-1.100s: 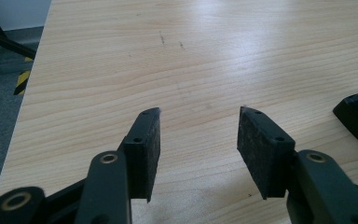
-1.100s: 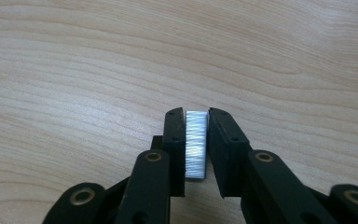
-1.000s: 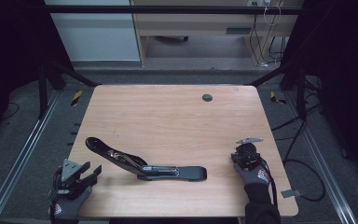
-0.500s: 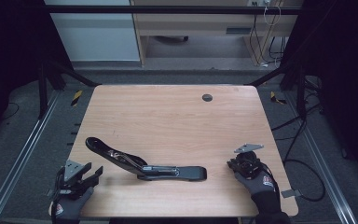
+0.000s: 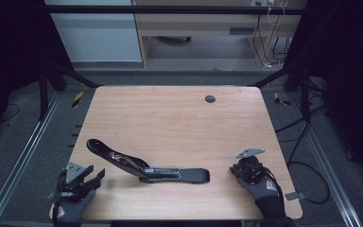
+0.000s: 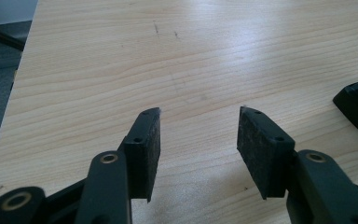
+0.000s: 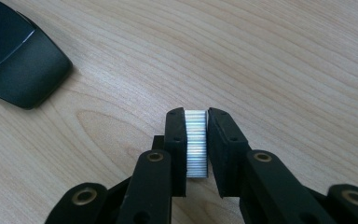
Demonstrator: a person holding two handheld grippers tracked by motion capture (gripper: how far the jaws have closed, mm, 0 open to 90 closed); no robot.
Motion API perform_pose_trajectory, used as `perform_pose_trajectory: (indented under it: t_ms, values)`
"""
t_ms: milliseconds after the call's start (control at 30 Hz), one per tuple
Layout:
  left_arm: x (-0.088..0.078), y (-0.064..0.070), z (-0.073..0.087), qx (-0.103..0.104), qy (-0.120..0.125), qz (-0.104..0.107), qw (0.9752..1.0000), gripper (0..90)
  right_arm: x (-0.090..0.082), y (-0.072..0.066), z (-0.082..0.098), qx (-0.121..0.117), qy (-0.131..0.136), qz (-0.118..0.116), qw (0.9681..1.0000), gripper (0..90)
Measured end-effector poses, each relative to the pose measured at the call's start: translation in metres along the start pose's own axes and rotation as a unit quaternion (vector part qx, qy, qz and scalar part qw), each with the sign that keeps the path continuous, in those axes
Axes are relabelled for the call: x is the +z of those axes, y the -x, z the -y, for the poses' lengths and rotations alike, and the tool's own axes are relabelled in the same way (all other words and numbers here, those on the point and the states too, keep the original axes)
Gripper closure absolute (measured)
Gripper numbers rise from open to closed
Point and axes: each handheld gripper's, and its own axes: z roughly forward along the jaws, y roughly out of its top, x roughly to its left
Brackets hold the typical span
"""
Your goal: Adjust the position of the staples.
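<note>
Staples, a short silver strip of them (image 7: 196,143), sit clamped between the jaws of our right gripper (image 7: 196,114), which we hold low over the near right part of the table (image 5: 179,118); in the high view that gripper (image 5: 246,166) is just right of the stapler's closed end. Our stapler (image 5: 147,166) lies open near the front edge, its long black arm swung up and away to the left, its base stretching right with the metal channel exposed, as far as we can judge from that distance. Our left gripper (image 6: 196,126) hangs at the near left corner with its jaws spread wide and nothing between them; bare wood shows past the pads, and a dark part of the stapler shows at the right edge of its view. We take the step in hand to be loading: the strip is picked up but not yet in the channel. Next we would need to bring the strip over the open channel, line it up lengthwise, and lower it in, likely with the left gripper steadying the stapler so it does not slide.
</note>
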Motion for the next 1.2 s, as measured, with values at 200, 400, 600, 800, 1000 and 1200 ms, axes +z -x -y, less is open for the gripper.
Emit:
perform_pose_trajectory:
  t_ms: [200, 400, 600, 800, 1000, 1200]
  values:
    - [0.0003, 0.0001, 0.0001, -0.001, -0.001, 0.002, 1.0, 48.9, -0.0008, -0.0011, -0.0004, 0.0, -0.004, -0.005, 1.0, 74.9]
    - [0.0007, -0.0003, 0.0002, -0.004, -0.003, 0.002, 1.0, 48.3, -0.0061, -0.0016, 0.0002, 0.021, 0.01, 0.004, 0.9997, 71.9]
    - [0.0007, -0.0002, 0.0001, -0.004, -0.003, 0.003, 1.0, 48.2, -0.0053, -0.0047, -0.0005, 0.025, 0.007, 0.013, 0.9996, 72.5]
    - [0.0007, -0.0003, 0.0001, -0.002, -0.003, 0.002, 1.0, 48.2, -0.0013, -0.0047, -0.0023, 0.03, -0.001, 0.013, 0.9995, 76.2]
    - [0.0009, -0.0001, 0.0002, -0.004, -0.003, 0.002, 1.0, 48.2, -0.0011, -0.0048, -0.0027, 0.031, -0.005, 0.014, 0.9994, 77.9]
    - [0.0006, -0.0005, 0.0001, -0.004, -0.003, 0.002, 1.0, 48.3, 0.0016, -0.0043, -0.0032, 0.025, -0.007, 0.016, 0.9995, 77.9]
